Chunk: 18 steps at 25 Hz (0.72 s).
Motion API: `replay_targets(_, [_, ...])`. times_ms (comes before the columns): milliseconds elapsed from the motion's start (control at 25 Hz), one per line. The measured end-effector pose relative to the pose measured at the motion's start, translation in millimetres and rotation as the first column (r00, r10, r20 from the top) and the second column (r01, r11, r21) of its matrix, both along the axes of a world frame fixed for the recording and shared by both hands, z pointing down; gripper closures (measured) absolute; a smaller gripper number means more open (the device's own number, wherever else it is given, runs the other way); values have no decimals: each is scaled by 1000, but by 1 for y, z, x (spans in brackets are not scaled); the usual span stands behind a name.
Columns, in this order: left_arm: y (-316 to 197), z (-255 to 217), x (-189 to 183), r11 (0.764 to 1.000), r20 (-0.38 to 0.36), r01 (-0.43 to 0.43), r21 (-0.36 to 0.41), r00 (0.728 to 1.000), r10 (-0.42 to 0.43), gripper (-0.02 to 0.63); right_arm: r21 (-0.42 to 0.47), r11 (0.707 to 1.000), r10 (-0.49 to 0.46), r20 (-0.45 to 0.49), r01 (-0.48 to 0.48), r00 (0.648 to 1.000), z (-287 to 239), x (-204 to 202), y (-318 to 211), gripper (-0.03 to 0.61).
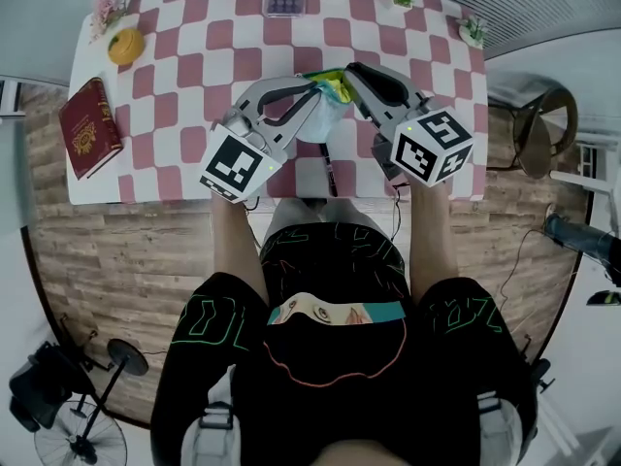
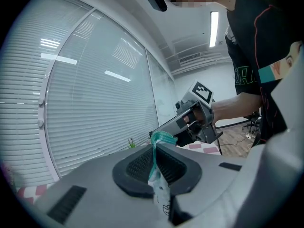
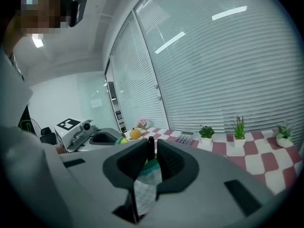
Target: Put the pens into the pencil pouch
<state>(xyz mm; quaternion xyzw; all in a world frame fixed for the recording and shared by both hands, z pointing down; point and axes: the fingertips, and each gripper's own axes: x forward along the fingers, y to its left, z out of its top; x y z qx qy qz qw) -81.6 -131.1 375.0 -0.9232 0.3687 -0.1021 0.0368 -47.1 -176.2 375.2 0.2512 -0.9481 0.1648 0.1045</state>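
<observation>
Pinches the white, teal-edged pouch [image 2: 159, 188] between the nearly closed jaws of the left claw [image 2: 154, 167]. Looks onto the right claw [image 2: 164, 128] just beyond that teal edge, held in a hand [image 2: 223, 109] over a pink-checked surface [image 2: 205, 149]. Faces wide blinds [image 2: 95, 118] at left.

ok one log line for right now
left gripper: shut on pencil pouch | right gripper: shut on pencil pouch | pencil pouch: held between both

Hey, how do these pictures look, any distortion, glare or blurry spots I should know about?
Head view: fisheye bends the table edges, corners dark. Left gripper view: bright streaks reflect off the window; the pouch close up looks soft. Right gripper view: similar streaks on the window.
</observation>
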Motion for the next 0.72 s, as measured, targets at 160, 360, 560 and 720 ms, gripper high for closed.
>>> replay_targets(160, [0, 1, -5, 1000, -2, 12, -2, 1000, -12, 600, 17, 1000, 24, 53, -25, 998, -9, 1, -3, 529])
replay_targets(360, [1, 2, -13, 999, 3, 32, 0, 999, -32, 600, 29, 996, 79, 118, -83, 990, -19, 8, -10, 537])
replay_targets(560, [0, 2, -24, 998, 13, 69, 6, 998, -69, 600, 21, 995, 96, 98, -98, 991, -14, 10, -12, 542])
replay_targets(720, [3, 1, -35, 996, 12, 90, 6, 996, -90, 598, -7, 994, 105, 21, -105, 994, 5, 11, -10, 565])
